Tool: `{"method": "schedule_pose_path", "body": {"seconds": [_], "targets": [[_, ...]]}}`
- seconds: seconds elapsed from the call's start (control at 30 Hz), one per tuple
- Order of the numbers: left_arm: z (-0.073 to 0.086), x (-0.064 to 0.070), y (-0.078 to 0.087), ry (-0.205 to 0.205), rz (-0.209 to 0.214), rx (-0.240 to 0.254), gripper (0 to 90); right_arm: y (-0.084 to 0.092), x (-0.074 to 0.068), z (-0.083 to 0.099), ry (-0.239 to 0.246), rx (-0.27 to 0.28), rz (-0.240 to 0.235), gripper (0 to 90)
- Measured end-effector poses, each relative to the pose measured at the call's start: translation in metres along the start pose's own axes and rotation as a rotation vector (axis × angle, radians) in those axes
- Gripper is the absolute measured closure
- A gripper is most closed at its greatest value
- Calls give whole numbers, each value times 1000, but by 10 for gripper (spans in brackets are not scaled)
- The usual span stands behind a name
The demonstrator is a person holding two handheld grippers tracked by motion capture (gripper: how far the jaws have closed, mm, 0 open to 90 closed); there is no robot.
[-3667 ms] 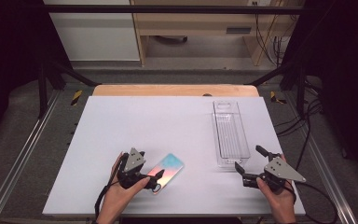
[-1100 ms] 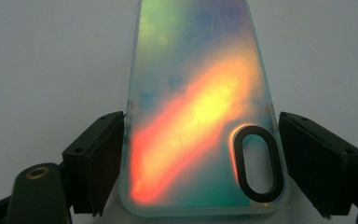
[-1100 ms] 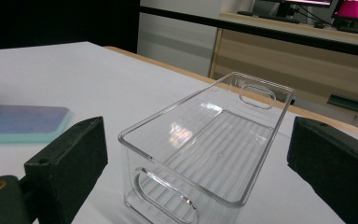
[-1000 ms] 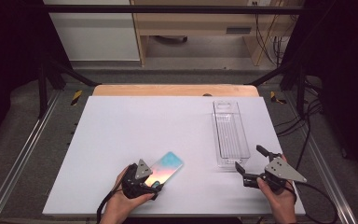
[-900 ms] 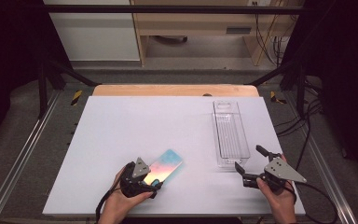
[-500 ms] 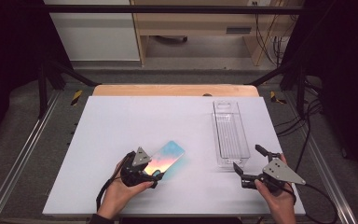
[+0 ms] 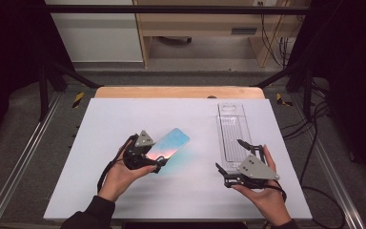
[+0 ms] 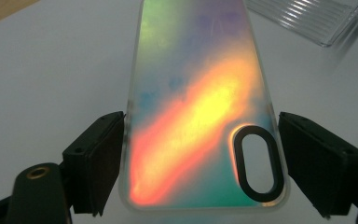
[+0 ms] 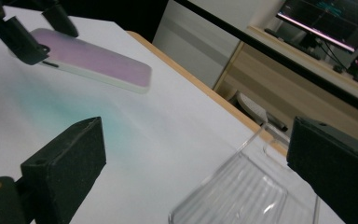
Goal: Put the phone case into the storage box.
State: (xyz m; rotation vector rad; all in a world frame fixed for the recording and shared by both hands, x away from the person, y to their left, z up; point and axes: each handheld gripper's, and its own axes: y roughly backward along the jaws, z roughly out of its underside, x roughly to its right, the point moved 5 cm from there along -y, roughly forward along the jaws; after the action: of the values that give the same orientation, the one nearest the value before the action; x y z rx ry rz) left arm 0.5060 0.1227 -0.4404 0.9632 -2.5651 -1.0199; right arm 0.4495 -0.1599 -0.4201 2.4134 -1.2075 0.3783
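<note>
An iridescent phone case [image 7: 172, 142] with an oval camera cutout is held above the white table [image 7: 124, 114], tilted, far end raised. My left gripper [image 7: 147, 153] is shut on its near end; in the left gripper view both jaws press the case's [image 8: 200, 107] long edges beside the cutout. A teal glow falls on the table beneath it. My right gripper [image 7: 228, 154] stands open at the near end of a clear ribbed plastic tray [image 7: 232, 129], nothing between its jaws. The right gripper view [image 9: 200, 154] shows the tray's corner [image 9: 242, 186] and, farther off, the case [image 9: 98, 58] held in the left gripper [image 9: 23, 28].
The table's wooden far edge [image 7: 178, 91] borders the floor, with a desk and cables beyond. Metal frame rails [image 7: 24, 157] run along both sides. Open table surface lies left of the case and between the two hands.
The left gripper has lifted the case off the table and carried it farther from the person. The right gripper has shifted slightly left, toward the tray's near end.
</note>
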Motion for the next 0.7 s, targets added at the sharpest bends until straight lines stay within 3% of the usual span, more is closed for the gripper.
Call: {"method": "schedule_pose_path", "body": {"seconds": [0.13,0.27,0.43,0.7], "targets": [[-13,-3,4,-10,8,6,166,-17,-11,-18,122,-13,-12,58],[-21,-5,5,-11,16,5,166,-33,-24,-27,205,-30,-30,72],[-31,-4,12,-29,32,14,166,-47,-34,-31,266,-51,-47,86],[-42,-3,23,-47,40,21,166,-58,-40,-38,370,-59,-18,143]]}}
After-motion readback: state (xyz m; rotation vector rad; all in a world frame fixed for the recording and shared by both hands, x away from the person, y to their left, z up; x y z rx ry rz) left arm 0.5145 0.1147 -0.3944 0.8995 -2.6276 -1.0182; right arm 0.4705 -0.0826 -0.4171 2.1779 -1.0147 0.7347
